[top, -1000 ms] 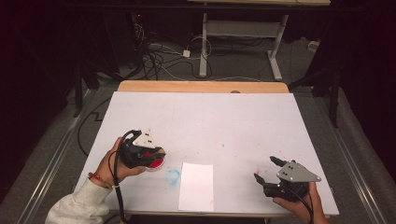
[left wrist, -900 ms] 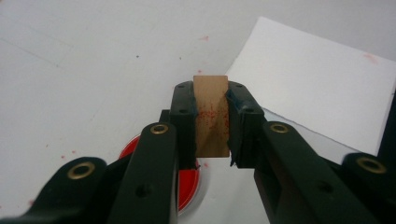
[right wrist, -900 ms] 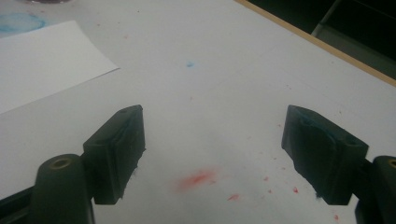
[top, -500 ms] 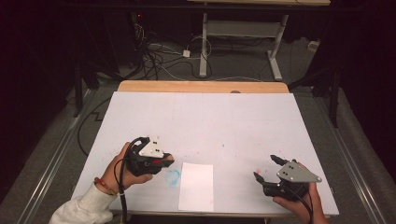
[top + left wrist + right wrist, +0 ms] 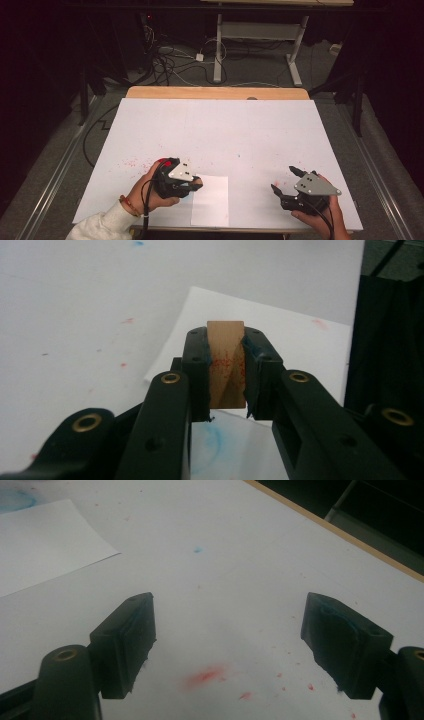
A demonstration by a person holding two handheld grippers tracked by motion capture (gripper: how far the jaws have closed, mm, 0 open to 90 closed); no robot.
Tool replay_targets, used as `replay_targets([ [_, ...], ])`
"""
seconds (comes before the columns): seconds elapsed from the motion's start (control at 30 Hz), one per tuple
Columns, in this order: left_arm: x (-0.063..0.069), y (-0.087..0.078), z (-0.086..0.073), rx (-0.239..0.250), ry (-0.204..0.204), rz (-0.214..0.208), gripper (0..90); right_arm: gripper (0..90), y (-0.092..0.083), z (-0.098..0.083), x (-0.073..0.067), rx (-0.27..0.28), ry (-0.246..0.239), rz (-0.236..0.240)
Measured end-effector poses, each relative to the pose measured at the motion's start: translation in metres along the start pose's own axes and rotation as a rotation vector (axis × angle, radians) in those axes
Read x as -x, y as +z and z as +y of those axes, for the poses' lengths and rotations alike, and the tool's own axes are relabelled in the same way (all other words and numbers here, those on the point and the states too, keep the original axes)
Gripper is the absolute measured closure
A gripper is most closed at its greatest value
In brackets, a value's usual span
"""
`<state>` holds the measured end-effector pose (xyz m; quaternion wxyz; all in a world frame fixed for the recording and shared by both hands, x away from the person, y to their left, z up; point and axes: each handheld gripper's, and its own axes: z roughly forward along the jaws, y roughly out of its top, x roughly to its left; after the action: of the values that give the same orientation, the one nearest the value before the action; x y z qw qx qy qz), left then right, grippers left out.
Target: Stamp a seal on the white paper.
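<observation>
White table [image 5: 215, 125]: left gripper [image 5: 192, 185] clamps a wooden stamp [image 5: 226, 362] at the paper sheet's [image 5: 211, 200] left edge; right gripper [image 5: 285, 181] gapes empty, well right.

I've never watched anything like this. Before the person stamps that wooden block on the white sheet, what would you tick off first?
1. Wooden block clamped between the left tongs: ok, both pads press its sides.
2. Block over the white sheet: ok, the sheet lies right under and beyond the left tongs.
3. Sheet lying flat on the table: ok, no curled corner shows.
4. Block's underside inked: cannot tell; red smears show on its visible face, the bottom is hidden.
5. Right tongs out of the way: ok, open, empty, resting apart from the sheet.
</observation>
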<state>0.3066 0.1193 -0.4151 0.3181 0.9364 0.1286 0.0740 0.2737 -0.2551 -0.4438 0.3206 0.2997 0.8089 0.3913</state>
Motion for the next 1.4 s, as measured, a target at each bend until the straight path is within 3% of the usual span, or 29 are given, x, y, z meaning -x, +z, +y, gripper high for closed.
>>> replay_targets([
  [0.23, 0.006, 0.023, 0.003, -0.031, 0.018, -0.018, 73.4, 22.2, 0.001, 0.000, 0.000, -0.010, -0.007, -0.002],
  [0.53, 0.008, 0.037, 0.003, -0.054, 0.018, -0.046, 73.4, 22.7, 0.002, -0.001, -0.001, -0.027, -0.017, 0.002],
  [1.0, 0.013, 0.064, 0.004, -0.155, 0.068, -0.080, 73.4, 23.0, 0.005, -0.002, -0.003, -0.054, -0.035, -0.001],
  [1.13, 0.010, 0.066, 0.004, -0.160, 0.044, -0.099, 73.5, 23.2, 0.005, -0.002, -0.003, -0.056, -0.036, -0.005],
  [1.4, 0.011, 0.067, 0.006, -0.174, 0.045, -0.092, 73.5, 23.3, 0.005, -0.001, -0.005, -0.057, -0.036, -0.007],
])
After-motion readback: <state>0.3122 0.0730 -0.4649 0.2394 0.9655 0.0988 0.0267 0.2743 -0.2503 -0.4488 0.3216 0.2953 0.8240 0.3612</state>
